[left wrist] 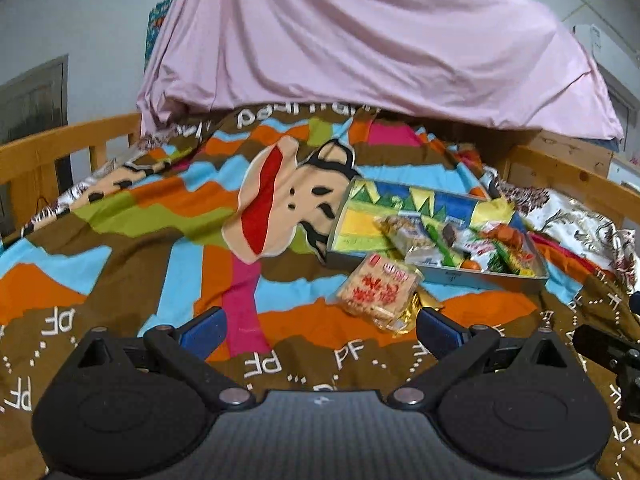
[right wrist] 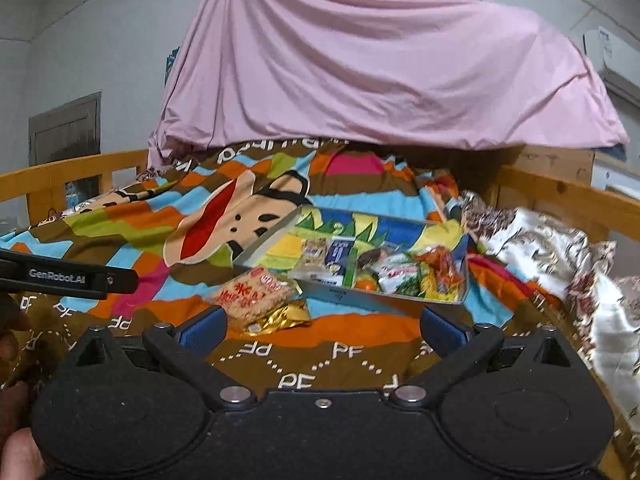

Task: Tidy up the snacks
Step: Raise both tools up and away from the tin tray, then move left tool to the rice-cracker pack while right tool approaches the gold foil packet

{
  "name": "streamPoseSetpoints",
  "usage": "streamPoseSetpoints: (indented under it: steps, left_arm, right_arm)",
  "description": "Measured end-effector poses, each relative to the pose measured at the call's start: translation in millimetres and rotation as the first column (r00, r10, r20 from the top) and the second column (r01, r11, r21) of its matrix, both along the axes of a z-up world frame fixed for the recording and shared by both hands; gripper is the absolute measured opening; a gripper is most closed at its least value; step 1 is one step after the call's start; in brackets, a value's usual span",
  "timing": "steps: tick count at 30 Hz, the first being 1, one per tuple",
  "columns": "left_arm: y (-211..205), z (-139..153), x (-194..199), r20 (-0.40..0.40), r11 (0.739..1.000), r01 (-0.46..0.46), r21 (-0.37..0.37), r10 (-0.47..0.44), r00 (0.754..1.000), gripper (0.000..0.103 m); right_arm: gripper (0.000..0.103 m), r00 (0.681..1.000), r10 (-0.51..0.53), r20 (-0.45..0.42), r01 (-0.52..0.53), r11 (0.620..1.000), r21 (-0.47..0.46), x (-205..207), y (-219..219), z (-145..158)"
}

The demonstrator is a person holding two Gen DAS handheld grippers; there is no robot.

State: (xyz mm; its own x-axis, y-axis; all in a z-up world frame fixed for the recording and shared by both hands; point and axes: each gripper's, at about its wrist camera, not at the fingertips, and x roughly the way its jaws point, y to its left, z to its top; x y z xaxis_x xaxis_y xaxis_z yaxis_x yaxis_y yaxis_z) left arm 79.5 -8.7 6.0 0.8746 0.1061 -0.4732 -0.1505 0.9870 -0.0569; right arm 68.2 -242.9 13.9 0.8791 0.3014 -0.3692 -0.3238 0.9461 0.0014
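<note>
On the patterned bedspread, a snack tray rests.

Cracker packet before snack tray

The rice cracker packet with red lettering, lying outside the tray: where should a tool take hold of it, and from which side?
Judging by its pose, the clear rice cracker packet with red lettering lies flat on the patterned bedspread, overlapping a gold foil packet, just in front of the grey metal tray. Come from the near side, low, and pinch its near edge across the thin thickness, probably with the open right tool.
</note>
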Motion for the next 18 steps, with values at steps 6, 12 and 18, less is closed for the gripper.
streamPoseSetpoints:
  steps: [6, 12, 18]
  left_arm:
    - [6.4, -12.8, 13.4, -0.043, 1.0, -0.009, -0.014, 0.008, 0.999, 0.103]
    - [12.5, -21.0, 24.3, -0.069, 1.0, -0.024, -0.019, 0.022, 0.997, 0.103]
    - [18.2, -23.6, 40.0, -0.067, 0.999, -0.031, -0.023, 0.029, 0.997, 0.103]
  right_arm:
    - [0.102, 0.999, 0.041, -0.036, -0.042, 0.999, -0.031, 10.0, 13.1, -12.0]
    - [0.102, 0.995, 0.08, -0.063, -0.084, 0.995, -0.057, 16.3, 24.7, -20.1]
    - [0.102, 0.993, 0.091, -0.075, -0.096, 0.993, -0.066, 21.5, 29.4, -24.2]
